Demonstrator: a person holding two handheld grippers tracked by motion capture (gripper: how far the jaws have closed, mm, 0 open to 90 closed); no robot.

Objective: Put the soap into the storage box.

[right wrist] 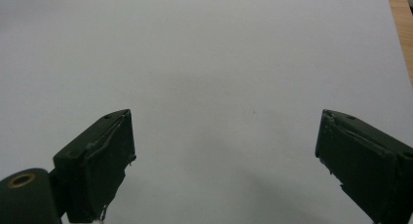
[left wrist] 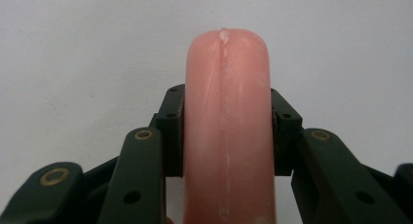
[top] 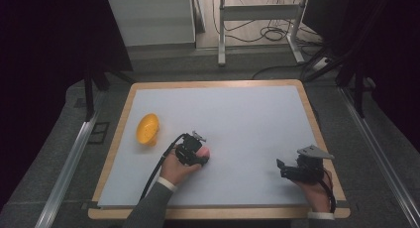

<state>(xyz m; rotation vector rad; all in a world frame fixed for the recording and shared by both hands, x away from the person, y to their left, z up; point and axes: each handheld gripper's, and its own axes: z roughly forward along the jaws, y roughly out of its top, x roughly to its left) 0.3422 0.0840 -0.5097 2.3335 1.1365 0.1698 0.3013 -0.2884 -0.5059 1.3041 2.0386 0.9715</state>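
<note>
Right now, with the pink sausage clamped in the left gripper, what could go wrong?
1. The left gripper pinches the smooth, rounded sausage from both sides; it might slip or get squashed.
2. The yellow bowl lies tipped on its side, so it may roll when the sausage goes in.

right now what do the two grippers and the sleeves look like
Both grippers are black. The left gripper trails a black cable; its fingers show brass-coloured screws. The right gripper carries a grey three-cornered plate. Grey sleeves with white cuffs.
</note>
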